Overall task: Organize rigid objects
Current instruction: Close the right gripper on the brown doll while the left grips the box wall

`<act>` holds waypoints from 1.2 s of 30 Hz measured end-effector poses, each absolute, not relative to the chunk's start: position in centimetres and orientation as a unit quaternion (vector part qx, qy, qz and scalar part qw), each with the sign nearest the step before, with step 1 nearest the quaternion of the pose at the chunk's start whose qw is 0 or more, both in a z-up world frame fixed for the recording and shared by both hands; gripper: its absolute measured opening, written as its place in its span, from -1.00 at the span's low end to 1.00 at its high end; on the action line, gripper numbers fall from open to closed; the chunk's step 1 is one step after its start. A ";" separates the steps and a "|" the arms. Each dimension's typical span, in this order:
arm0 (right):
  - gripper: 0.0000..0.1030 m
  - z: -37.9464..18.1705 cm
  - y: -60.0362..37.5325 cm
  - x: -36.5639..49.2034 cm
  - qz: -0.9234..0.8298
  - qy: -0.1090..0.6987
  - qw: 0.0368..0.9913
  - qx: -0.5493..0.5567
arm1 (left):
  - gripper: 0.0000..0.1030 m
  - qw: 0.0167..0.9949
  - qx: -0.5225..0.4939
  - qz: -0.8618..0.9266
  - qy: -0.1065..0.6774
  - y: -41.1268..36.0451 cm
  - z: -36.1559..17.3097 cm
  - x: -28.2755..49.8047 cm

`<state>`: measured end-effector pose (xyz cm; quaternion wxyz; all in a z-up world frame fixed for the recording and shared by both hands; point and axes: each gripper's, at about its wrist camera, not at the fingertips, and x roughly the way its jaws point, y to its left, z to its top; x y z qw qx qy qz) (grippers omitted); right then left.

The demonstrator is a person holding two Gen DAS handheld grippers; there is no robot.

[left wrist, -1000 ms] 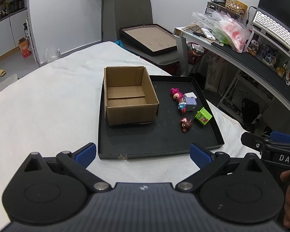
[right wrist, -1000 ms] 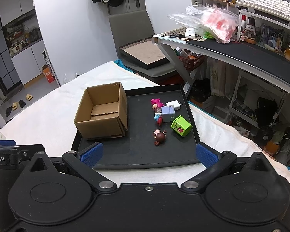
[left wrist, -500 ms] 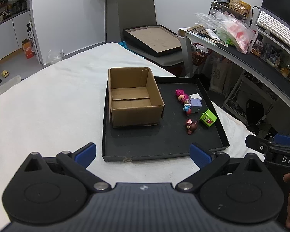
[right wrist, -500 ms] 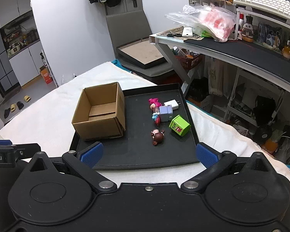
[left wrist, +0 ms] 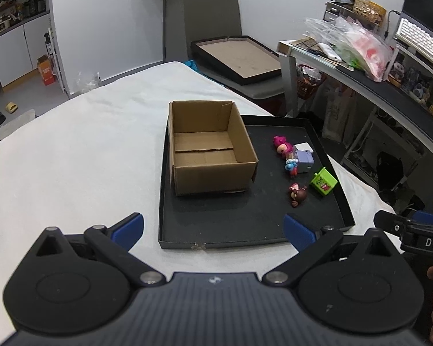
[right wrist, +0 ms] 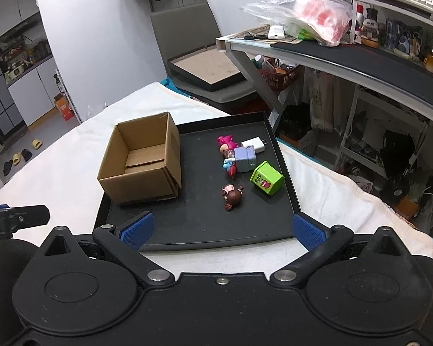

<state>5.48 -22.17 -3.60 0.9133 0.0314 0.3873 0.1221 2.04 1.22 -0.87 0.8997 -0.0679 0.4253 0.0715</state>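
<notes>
Black left gripper (left wrist: pixel 213 229), right gripper (right wrist: pixel 220 229): 2 blue-padded fingers, silver screws.

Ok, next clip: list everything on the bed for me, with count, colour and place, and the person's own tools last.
tray: 1, black, on the white cover
cardboard box: 1, brown, open and empty, left side of the tray
pink figure: 1, lying at the far end of the toy cluster
white charger: 1, beside the pink figure
lilac block: 1, mid cluster
blue and red figure: 1, against the lilac block
green box: 1, right side of the tray
brown figure: 1, nearest, lying alone
left tool: 1, black with blue pads, open, empty
right tool: 1, same, open, empty
</notes>
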 end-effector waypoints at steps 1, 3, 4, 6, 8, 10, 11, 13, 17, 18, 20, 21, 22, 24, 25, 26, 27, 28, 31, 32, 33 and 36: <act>1.00 -3.8 -22.1 5.7 0.122 0.389 0.913 0.033 | 0.98 0.900 -0.067 0.074 0.424 1.3 -1.1 2.1; 1.00 -4.0 -22.1 6.0 0.122 0.392 0.911 0.035 | 0.98 0.898 -0.063 0.077 0.428 1.5 -1.5 2.5; 1.00 -4.2 -22.1 6.3 0.120 0.394 0.911 0.036 | 0.98 0.898 -0.063 0.078 0.428 1.6 -1.6 2.7; 1.00 -4.6 -22.1 6.6 0.118 0.398 0.909 0.038 | 0.97 0.900 -0.062 0.080 0.424 1.7 -2.0 3.0; 1.00 -5.0 -22.0 7.0 0.117 0.402 0.907 0.038 | 0.97 0.898 -0.064 0.081 0.427 1.8 -2.4 3.4; 1.00 -5.4 -21.9 7.4 0.115 0.407 0.905 0.039 | 0.96 0.893 -0.075 0.077 0.437 2.0 -3.0 3.9; 1.00 -5.6 -21.9 7.7 0.114 0.408 0.905 0.040 | 0.96 0.892 -0.078 0.076 0.439 2.2 -3.3 4.1; 1.00 -5.8 -21.9 8.0 0.113 0.406 0.906 0.039 | 0.95 0.893 -0.082 0.076 0.436 2.4 -3.7 4.5; 1.00 -6.5 -21.8 9.1 0.117 0.411 0.903 0.043 | 0.95 0.895 -0.083 0.085 0.429 2.8 -4.1 5.4; 1.00 -6.7 -21.8 9.4 0.118 0.412 0.902 0.044 | 0.95 0.894 -0.086 0.086 0.432 2.9 -4.3 5.7; 1.00 -7.3 -21.7 10.0 0.120 0.417 0.900 0.047 | 0.95 0.892 -0.090 0.091 0.433 3.4 -4.6 6.2; 1.00 -7.5 -21.7 10.3 0.120 0.419 0.899 0.047 | 0.95 0.891 -0.093 0.095 0.434 3.6 -4.8 6.5; 1.00 -7.8 -21.6 10.6 0.117 0.421 0.898 0.048 | 0.94 0.888 -0.096 0.101 0.438 3.8 -5.0 6.8; 1.00 -8.4 -21.6 11.3 0.116 0.423 0.897 0.050 | 0.93 0.887 -0.098 0.107 0.439 4.2 -5.3 7.4; 1.00 -8.7 -21.5 11.7 0.116 0.425 0.896 0.053 | 0.93 0.887 -0.097 0.108 0.439 4.3 -5.4 7.8; 1.00 -9.0 -21.5 12.1 0.116 0.427 0.895 0.054 | 0.93 0.887 -0.096 0.110 0.438 4.5 -5.5 8.1; 1.00 -9.3 -21.4 12.5 0.116 0.430 0.894 0.055 | 0.93 0.887 -0.096 0.110 0.438 4.6 -5.6 8.4; 1.00 -9.6 -21.4 13.0 0.116 0.433 0.892 0.056 | 0.93 0.887 -0.097 0.110 0.437 4.7 -5.7 8.7; 1.00 -10.5 -21.1 14.4 0.115 0.439 0.889 0.061 | 0.93 0.887 -0.098 0.109 0.438 4.8 -6.1 9.7; 1.00 -10.7 -21.1 14.8 0.115 0.441 0.888 0.062 | 0.91 0.886 -0.100 0.110 0.439 4.9 -6.2 10.1; 1.00 -11.1 -21.0 15.3 0.115 0.444 0.887 0.063 | 0.87 0.885 -0.103 0.111 0.440 5.0 -6.3 10.4; 1.00 -11.9 -20.8 16.4 0.118 0.449 0.883 0.067 | 0.79 0.881 -0.107 0.118 0.446 5.4 -6.8 11.6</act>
